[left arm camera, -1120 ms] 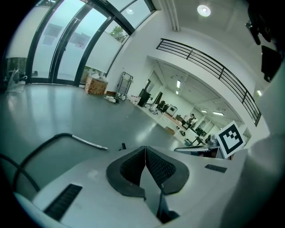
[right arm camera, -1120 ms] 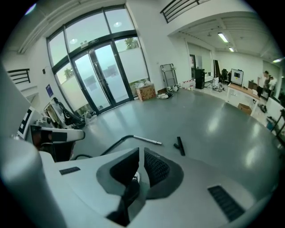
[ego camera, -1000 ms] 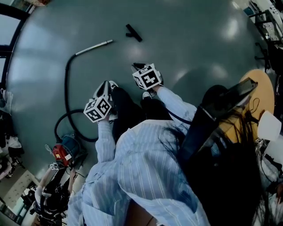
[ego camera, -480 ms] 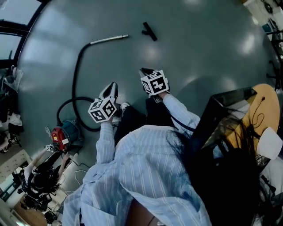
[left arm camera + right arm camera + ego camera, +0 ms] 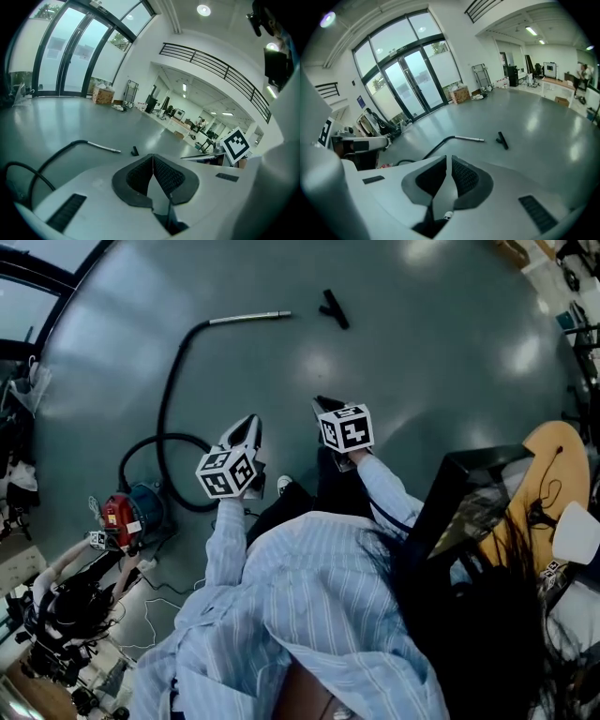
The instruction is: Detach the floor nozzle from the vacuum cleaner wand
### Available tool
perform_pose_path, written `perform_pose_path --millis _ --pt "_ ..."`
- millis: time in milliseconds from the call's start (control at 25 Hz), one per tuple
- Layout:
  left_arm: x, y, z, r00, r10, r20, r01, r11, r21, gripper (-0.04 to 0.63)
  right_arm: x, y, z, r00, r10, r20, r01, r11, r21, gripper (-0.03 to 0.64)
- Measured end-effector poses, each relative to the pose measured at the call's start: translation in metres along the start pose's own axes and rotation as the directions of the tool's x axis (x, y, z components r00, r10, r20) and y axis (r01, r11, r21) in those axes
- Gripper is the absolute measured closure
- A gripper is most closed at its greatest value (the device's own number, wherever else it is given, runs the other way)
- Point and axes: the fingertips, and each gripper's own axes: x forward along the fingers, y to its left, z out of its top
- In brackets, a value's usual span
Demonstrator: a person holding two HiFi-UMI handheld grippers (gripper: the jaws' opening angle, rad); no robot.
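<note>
- Left gripper [image 5: 153, 157]: jaws are sitting together, pads touching, nothing between them. It is pointing out over the floor, angled downward, in front of the person.
- Right gripper [image 5: 449, 160]: jaws are sitting almost together, with only a thin slit showing between the pads and nothing in it. It is also pointing forward and downward, beside the left gripper and apart from it.
- Nozzle [image 5: 335, 308]: a small black piece that is lying flat on the floor, detached, near the free end of the wand but not touching it. It is well ahead of both grippers.
- Wand [image 5: 249, 318]: a silver tube that is lying on the floor, its open end pointing toward the nozzle. Its other end is joining the hose.
- Hose [image 5: 170, 395]: black, and curving from the wand back across the floor, then looping round to the vacuum.
- Vacuum [image 5: 133, 516]: a red and blue body that is sitting on the floor to the person's left, well away from the nozzle.
- Floor [image 5: 441, 343]: grey and glossy, and it is reflecting the ceiling lights.
- Person: wearing a pale striped shirt [image 5: 309, 606], with both sleeves reaching forward to the grippers.
- Glass doors [image 5: 408, 80]: standing at the far wall, with a cardboard box [image 5: 461, 95] sitting near them.
</note>
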Motion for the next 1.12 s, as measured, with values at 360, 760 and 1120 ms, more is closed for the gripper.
perform_pose_path --millis 360,760,1120 --pt "-0.076 0.032 -0.059 0.998 -0.069 -0.002 0.068 0.997 -0.020 0.588 -0.017 0.082 -0.068 0.999 -0.013 0.049 0.007 0.992 0.126 0.583" --pt "-0.107 0.015 -0.101 0.980 -0.190 -0.064 0.192 0.981 0.027 0.588 -0.050 0.123 -0.125 0.994 -0.070 0.081 0.059 0.989 0.135 0.583" --pt "-0.108 -0.007 -0.111 0.963 -0.253 -0.090 0.260 0.963 0.068 0.588 -0.069 0.128 -0.139 0.989 -0.101 0.109 0.087 0.989 0.121 0.583"
